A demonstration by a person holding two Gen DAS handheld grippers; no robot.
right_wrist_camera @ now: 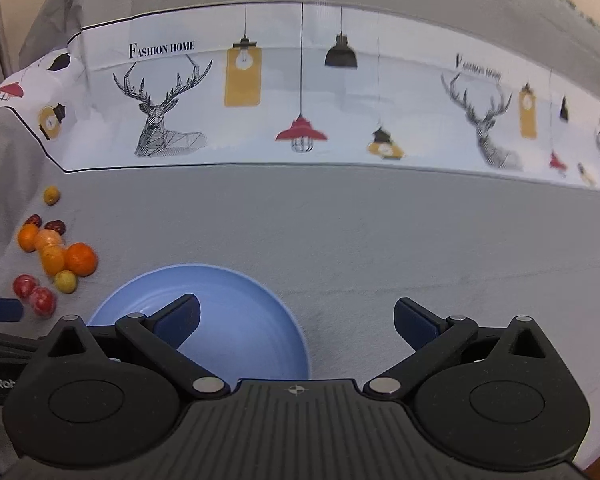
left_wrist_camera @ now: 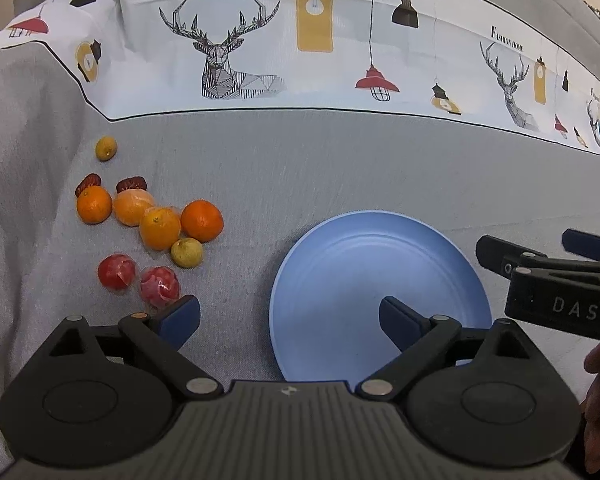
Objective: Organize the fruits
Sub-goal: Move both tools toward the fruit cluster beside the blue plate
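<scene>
Left wrist view. The left gripper (left_wrist_camera: 290, 320) occupies the lower centre of the frame, its jaws spread wide and holding nothing; its left blue pad (left_wrist_camera: 180, 318) lies just beside a red fruit, its right pad over the blue plate (left_wrist_camera: 340, 248). The plate sits right of centre on a grey tablecloth (left_wrist_camera: 340, 160) and carries no fruit. At the left of the frame lies the fruit cluster: four oranges (left_wrist_camera: 202, 220) packed together, two small yellow-green fruits (left_wrist_camera: 187, 252), one of them set apart toward the upper left, two red fruits in clear wrap (left_wrist_camera: 117, 271) nearest the camera, and two dark red dates (left_wrist_camera: 131, 184) behind the oranges. At the right edge the right gripper (left_wrist_camera: 540, 256) enters from the side, its fingers apart, near the plate rim.

Right wrist view. The right gripper (right_wrist_camera: 296, 320) fills the lower frame, jaws wide apart and empty; its left pad lies over the blue plate (right_wrist_camera: 236, 292), its right pad over bare cloth. The fruit cluster (right_wrist_camera: 80, 259) appears at the left edge, just beyond the plate. A printed cloth band (right_wrist_camera: 300, 92) with deer and lamps crosses the upper frame.
</scene>
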